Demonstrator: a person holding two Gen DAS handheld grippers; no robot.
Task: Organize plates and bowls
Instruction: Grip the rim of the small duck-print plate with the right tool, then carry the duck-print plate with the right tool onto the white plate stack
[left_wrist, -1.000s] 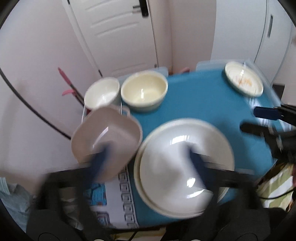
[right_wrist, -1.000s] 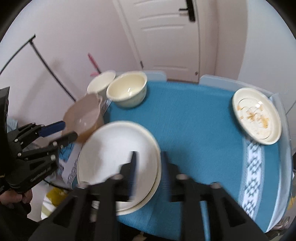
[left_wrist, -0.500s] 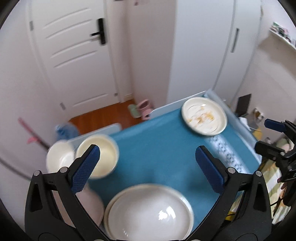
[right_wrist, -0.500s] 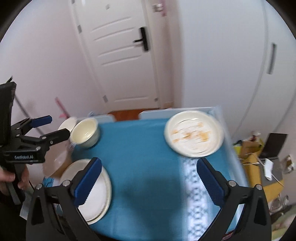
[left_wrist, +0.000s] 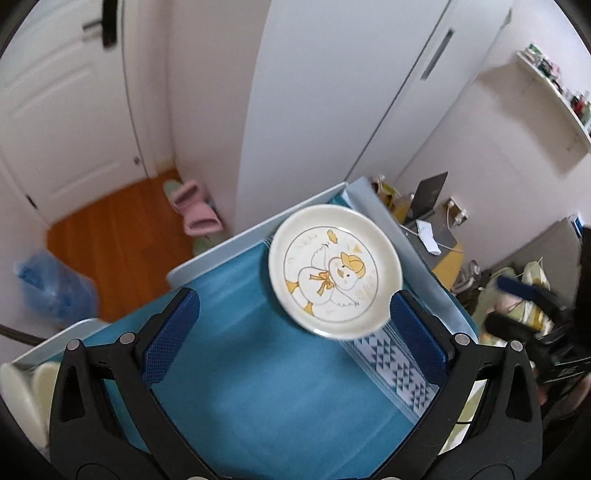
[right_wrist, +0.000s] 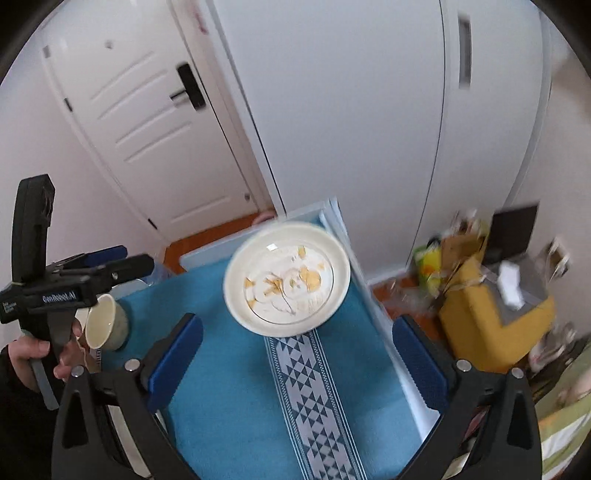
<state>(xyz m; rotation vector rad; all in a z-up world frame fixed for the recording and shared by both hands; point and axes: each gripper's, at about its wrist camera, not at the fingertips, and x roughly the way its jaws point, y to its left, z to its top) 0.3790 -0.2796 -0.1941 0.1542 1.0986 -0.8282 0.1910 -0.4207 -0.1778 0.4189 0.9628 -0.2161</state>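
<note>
A cream plate with a yellow duck picture (left_wrist: 334, 271) lies at the far right corner of the blue tablecloth (left_wrist: 258, 369). My left gripper (left_wrist: 293, 336) is open and empty, and the plate's near rim sits just beyond its right pad (left_wrist: 417, 339). In the right wrist view the same plate (right_wrist: 286, 282) lies ahead of my right gripper (right_wrist: 295, 365), whose pads stand wide apart with nothing between them. A hand (right_wrist: 29, 354) holds the left gripper (right_wrist: 133, 258) at the left, above a cream bowl (right_wrist: 105, 323). Two bowl rims (left_wrist: 22, 391) show at the left edge.
The table's pale far edge (left_wrist: 221, 251) stands close to a white wardrobe (left_wrist: 332, 92) and door (right_wrist: 147, 129). Pink slippers (left_wrist: 197, 210) and a blue bag (left_wrist: 51, 284) lie on the wooden floor. A yellow box (right_wrist: 491, 321) with clutter stands right of the table.
Both views swung right, from the stacked large plates and bowls to the duck plate, which is now closer. The right gripper's jaws went from narrow to wide apart.
</note>
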